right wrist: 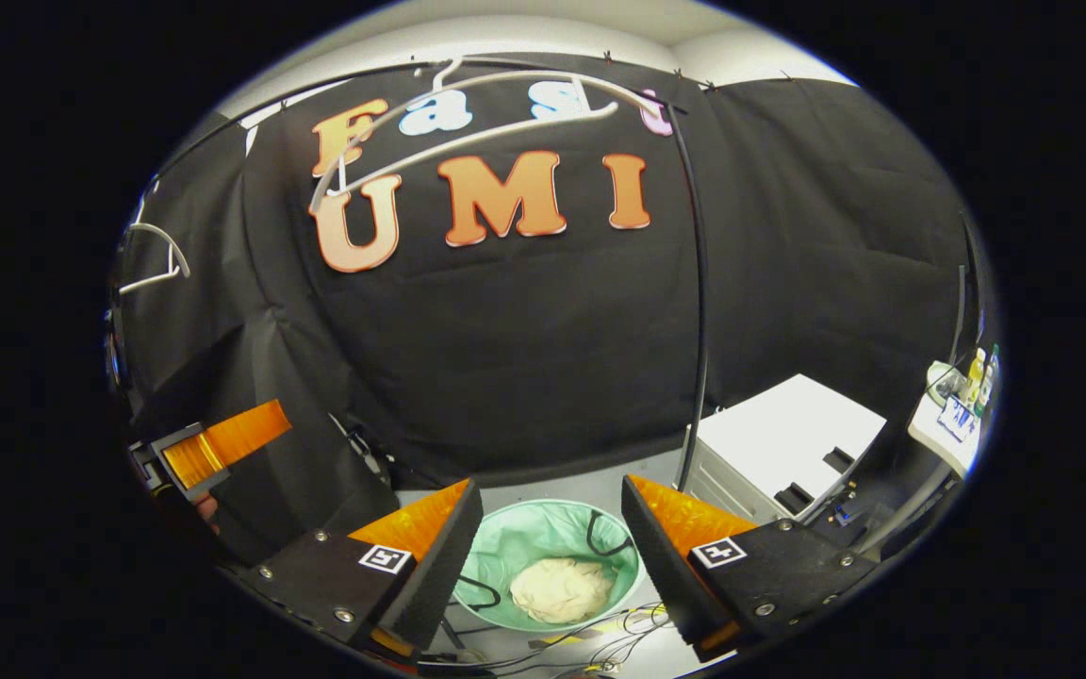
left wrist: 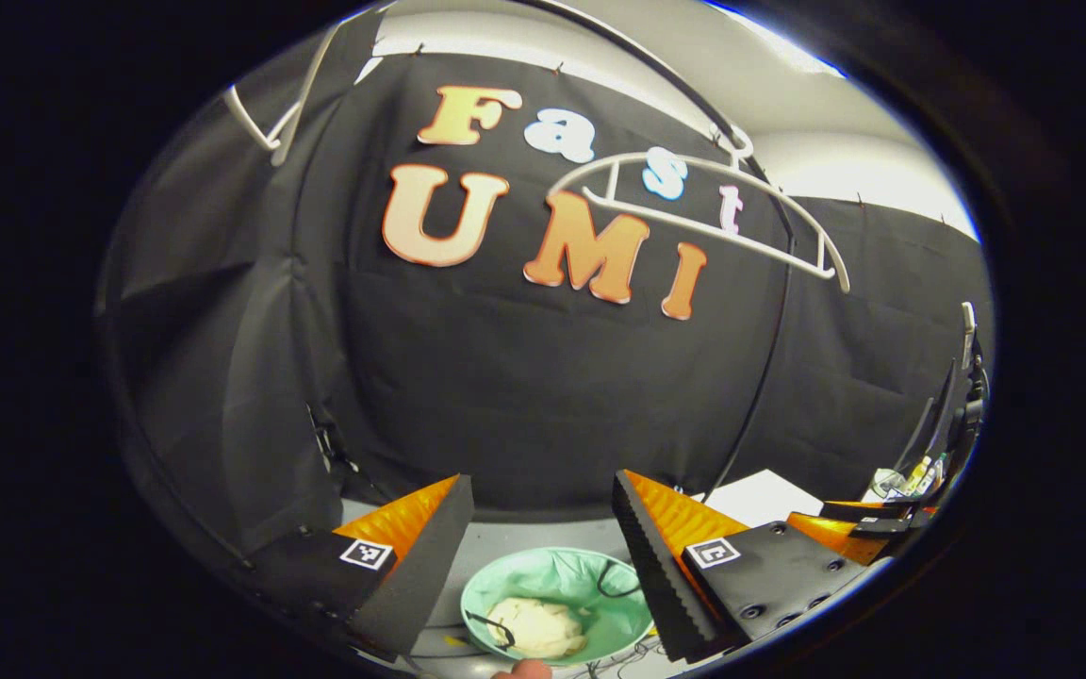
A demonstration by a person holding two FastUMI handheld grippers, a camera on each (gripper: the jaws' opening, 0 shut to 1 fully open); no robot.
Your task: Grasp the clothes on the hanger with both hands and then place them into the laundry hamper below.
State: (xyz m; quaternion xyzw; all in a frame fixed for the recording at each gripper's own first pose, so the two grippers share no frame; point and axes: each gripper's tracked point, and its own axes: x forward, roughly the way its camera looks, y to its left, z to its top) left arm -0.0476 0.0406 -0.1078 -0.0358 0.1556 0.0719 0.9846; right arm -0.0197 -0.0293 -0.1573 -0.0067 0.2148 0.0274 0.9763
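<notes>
Standing here, it looks pretty much wrapped up to me.

Left gripper view first: the left hand-held gripper [left wrist: 543,556] has its fingers spread wide with nothing between them. Down on the floor past the tips sits the round mint-green fabric laundry hamper [left wrist: 515,577], and a cream-coloured bundle of clothes [left wrist: 535,626] is lying inside it, toward the near side. Up high and to the right, the white plastic hanger [left wrist: 713,212] hangs bare on the thin black rail, nothing draped on it. Another white hanger [left wrist: 265,123] is at the far upper left, also bare.

Right gripper view: the right hand-held gripper [right wrist: 552,542] is wide open too, empty, hovering above the same hamper [right wrist: 505,542]. The cream clothes [right wrist: 562,589] sit in a heap in the middle of it. The bare white hanger [right wrist: 468,118] is up top. Off to the left you can see the left gripper [right wrist: 213,443] held apart. A white cabinet [right wrist: 788,443] stands to the right of the hamper.

So my read: garment is off the hanger and in the hamper, both grippers have let go. Nothing obvious left except pulling the hands away.
</notes>
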